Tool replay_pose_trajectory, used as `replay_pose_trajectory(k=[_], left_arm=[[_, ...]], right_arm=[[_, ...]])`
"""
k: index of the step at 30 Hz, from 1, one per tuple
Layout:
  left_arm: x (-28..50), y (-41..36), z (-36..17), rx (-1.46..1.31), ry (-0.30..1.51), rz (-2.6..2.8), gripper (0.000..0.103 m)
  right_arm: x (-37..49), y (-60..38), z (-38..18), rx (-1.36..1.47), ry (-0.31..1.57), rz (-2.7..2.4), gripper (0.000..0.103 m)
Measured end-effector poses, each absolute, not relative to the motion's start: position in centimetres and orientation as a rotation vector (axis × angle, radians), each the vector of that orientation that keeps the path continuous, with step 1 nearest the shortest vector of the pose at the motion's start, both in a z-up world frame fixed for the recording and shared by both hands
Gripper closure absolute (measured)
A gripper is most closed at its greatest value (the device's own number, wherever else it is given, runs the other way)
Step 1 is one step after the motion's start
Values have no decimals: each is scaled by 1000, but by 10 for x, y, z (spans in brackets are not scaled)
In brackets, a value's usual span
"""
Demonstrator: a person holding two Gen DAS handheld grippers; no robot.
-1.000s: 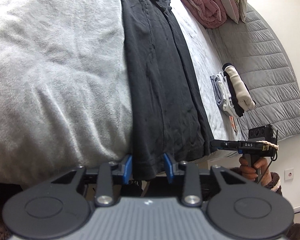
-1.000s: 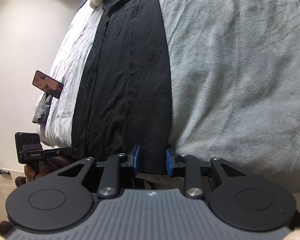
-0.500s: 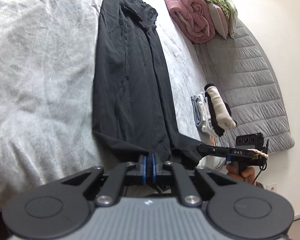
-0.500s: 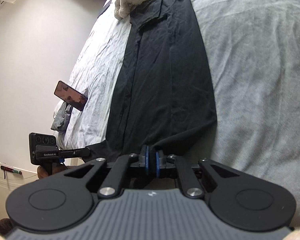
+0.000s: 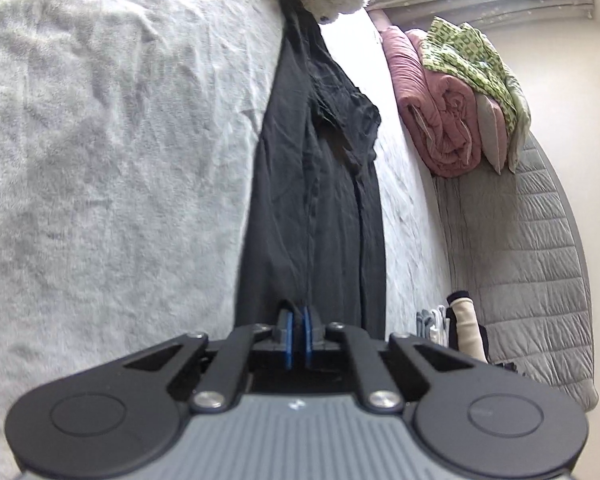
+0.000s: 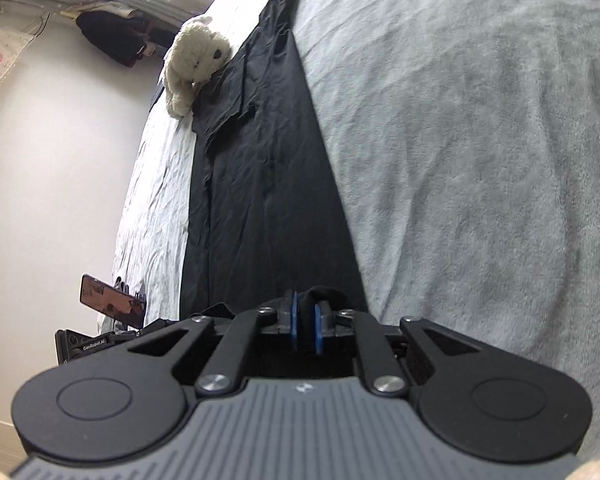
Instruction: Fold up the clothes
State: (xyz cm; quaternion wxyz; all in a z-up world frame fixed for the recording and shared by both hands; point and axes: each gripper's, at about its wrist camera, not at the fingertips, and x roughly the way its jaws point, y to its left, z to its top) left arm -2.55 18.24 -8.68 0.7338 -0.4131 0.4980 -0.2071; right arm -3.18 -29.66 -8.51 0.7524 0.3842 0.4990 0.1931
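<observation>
The black shirt point(image 5: 312, 208) is lying lengthwise on the grey blanket point(image 5: 112, 168) covering the bed, folded into a long narrow strip that is running from 6 o'clock up toward 12 o'clock in both wrist views. The left hand-held gripper point(image 5: 297, 334) is sitting at 6 o'clock with its blue pads pressed together, pinching the near hem of the shirt. The right hand-held gripper point(image 6: 305, 326) is likewise clamping a bunched fold of the same hem point(image 6: 320, 294) between its pads, with a sliver of cloth showing in the gap. A white stuffed toy point(image 6: 194, 62) is resting at the far end of the shirt, toward 11 o'clock in the right view, touching the collar area. In the left view a rolled pink quilt point(image 5: 440, 116) with a green patterned cloth point(image 5: 470, 54) on top is lying at 2 o'clock, and a small stack of folded clothes point(image 5: 452, 328) is sitting at 4 o'clock. In the right view a phone point(image 6: 112, 300) is standing propped at 9 o'clock beside the bed edge.
</observation>
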Motion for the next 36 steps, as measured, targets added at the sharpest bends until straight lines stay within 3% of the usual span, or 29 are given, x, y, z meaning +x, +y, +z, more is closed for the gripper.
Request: replay_pose_trajectory(k=[5,6,8,9,17,25,29,36], left_arm=[[-16,186,-93,-916,1087,-470,97],[-15,187,-90,-899,1070,-473,97],[-15,190,-85,-882,1043,-473,95],[-14,192,-83,-876,1033,-475,95],[-12,201,-67,-780,934,-463,89],[-14,166,-55,-478,866,-504,83],[-19,149,-46,-317,804,-544,67],[-18,136,-51,-173,777,-506,68]], right_arm=[[-25,-307,-87,853,1067,451,88],[-25,-309,-84,849,1048,459,84],[-25,-313,-80,845,1013,468,62],[-27,-315,-79,838,993,463,60],[-27,-316,-59,683,890,435,60],[-30,-289,-58,439,869,402,60],[-33,-273,-60,332,851,416,62],[-38,-259,-62,213,802,407,69]])
